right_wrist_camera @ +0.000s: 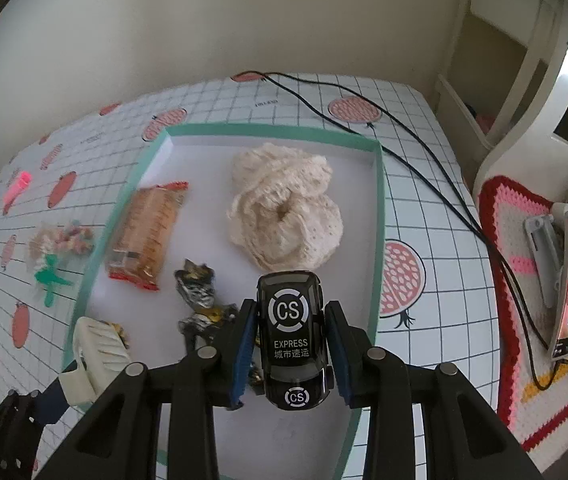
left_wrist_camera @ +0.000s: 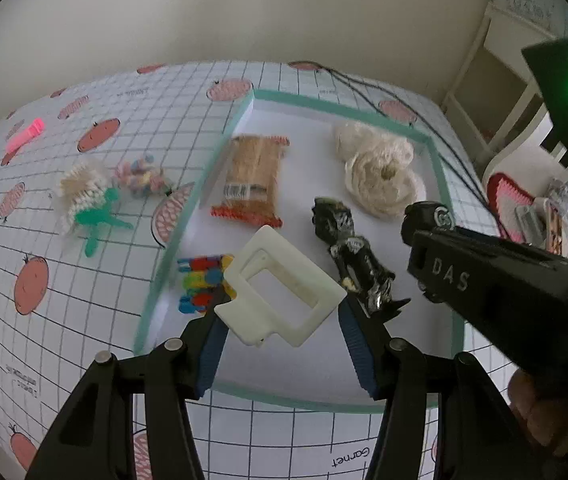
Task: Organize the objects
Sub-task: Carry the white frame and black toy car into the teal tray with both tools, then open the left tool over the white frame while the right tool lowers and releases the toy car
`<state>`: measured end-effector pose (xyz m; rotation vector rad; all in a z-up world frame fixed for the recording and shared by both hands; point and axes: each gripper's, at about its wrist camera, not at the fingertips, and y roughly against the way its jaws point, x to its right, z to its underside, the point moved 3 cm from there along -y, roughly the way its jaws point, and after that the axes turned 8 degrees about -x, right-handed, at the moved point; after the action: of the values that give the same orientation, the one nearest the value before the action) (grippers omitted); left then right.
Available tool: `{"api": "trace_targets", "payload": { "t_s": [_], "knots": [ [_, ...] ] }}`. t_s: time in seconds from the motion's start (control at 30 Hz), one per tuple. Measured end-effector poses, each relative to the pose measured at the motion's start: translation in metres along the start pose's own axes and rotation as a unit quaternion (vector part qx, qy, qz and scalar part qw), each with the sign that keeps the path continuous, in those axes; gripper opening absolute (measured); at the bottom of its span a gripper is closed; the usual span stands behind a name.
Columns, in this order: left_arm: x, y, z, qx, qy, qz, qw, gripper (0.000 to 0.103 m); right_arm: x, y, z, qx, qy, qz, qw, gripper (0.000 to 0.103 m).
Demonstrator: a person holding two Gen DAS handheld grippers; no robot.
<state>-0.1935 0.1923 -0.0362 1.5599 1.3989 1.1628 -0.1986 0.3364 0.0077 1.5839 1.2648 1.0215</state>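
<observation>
Basically: gridded tablecloth with pomegranate print fills both views, and a white tray with teal rim sits centre frame in each.

Inside the tray, largest first:
- cream crocheted bundle, upper centre of the right wrist view, upper right of the tray in the left wrist view
- cracker packet with red crimped ends, left part of the tray
- crumpled black foil wrapper, centre, just below the bundle
- bunch of coloured plastic clips, lower left corner of the tray, partly hidden behind the white part

Left gripper: jaws set wide and clamped on a white rectangular plastic frame, held tilted above the tray floor, lower centre of frame.

Right gripper: jaws closed on the sides of a black toy car marked "CS EXPRESS", lower centre of frame, over the tray's near right part. Can't tell whether the car touches the floor.

On the cloth left of the tray: bag of cotton swabs, green plastic piece touching it, small bag of pastel beads just beside. Pink clip sits well apart, upper left.

Black cables cross the cloth right of the tray.
</observation>
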Motion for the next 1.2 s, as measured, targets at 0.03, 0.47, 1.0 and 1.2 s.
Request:
{"api": "trace_targets", "payload": {
  "t_s": [0.03, 0.47, 1.0, 1.2],
  "knots": [
    [0.001, -0.002, 0.001, -0.003, -0.001, -0.002, 1.0000, 0.057, 0.001, -0.002, 0.000, -0.001, 0.001, 0.005, 1.000, 0.037],
    [0.003, -0.015, 0.004, -0.014, -0.012, -0.019, 0.9996, 0.057, 0.003, -0.022, 0.006, -0.030, 0.003, 0.019, 0.999, 0.037],
    [0.010, -0.032, 0.011, -0.043, -0.035, -0.034, 0.9979, 0.057, 0.007, -0.035, 0.011, -0.047, 0.001, 0.019, 0.999, 0.037],
    [0.008, -0.039, 0.015, -0.053, -0.035, -0.039, 0.9972, 0.057, 0.008, -0.036, 0.012, -0.051, 0.000, 0.018, 0.999, 0.037]
  ]
}}
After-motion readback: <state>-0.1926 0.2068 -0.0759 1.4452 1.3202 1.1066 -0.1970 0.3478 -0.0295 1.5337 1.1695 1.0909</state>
